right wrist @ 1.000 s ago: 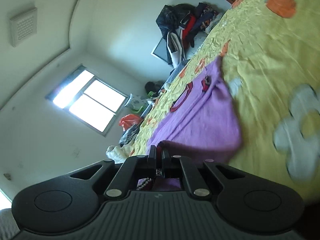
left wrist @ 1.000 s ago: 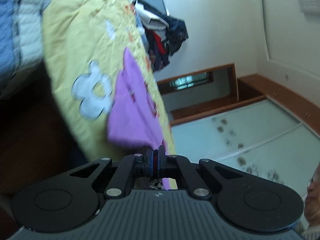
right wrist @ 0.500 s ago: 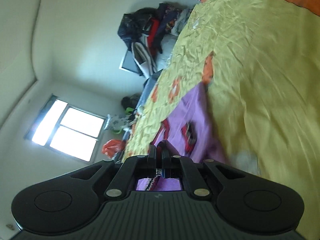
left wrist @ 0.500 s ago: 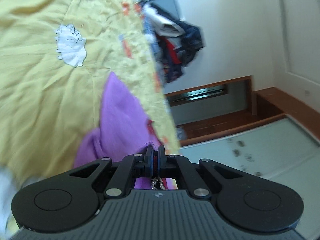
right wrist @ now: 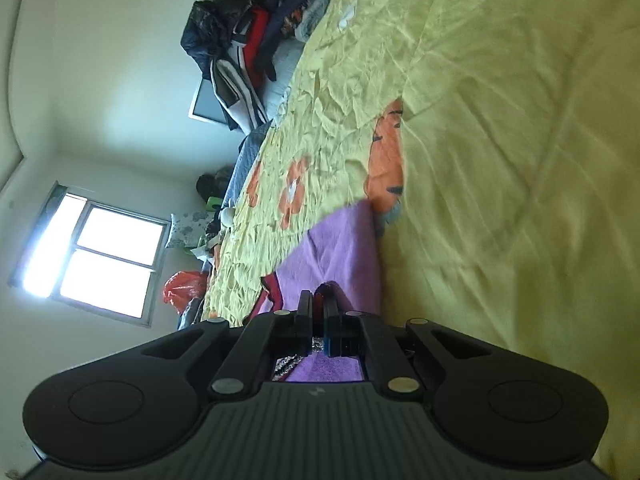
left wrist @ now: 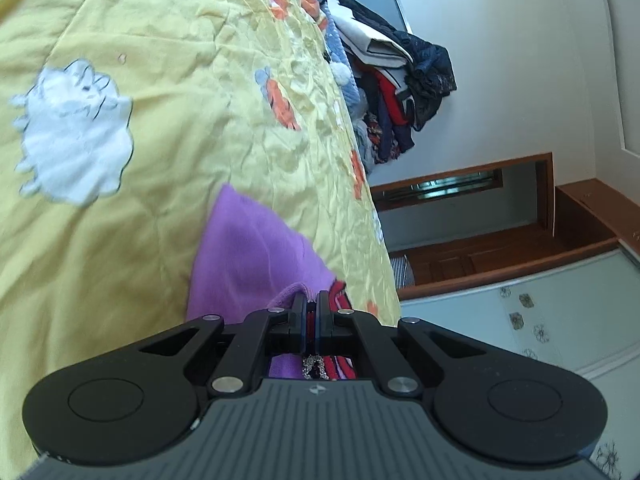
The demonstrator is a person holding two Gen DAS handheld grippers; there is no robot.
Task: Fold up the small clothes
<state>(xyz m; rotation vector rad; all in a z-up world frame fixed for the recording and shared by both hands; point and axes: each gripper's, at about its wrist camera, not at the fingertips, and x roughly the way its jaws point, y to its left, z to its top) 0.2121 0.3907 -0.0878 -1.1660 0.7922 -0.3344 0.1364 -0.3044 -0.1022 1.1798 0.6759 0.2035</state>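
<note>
Over yellow bedspread (left wrist: 160,208), both jaws clamping purple garment (left wrist: 248,256).

You're in somebody's bedroom, pretty clearly a lived-in home. There's a bed with a wrinkly yellow bedspread (left wrist: 168,128) printed with white and orange cartoon animals, a messy heap of clothes (right wrist: 256,40) piled at the far end, a bright window (right wrist: 100,252) on a plain wall, plus a wooden door frame (left wrist: 500,208) and sliding wardrobe panels (left wrist: 540,312) with little flowers.

A purple garment (left wrist: 256,248) lies on the crumpled yellow bedspread (left wrist: 160,120), clothes pile (left wrist: 396,92) beyond.
</note>
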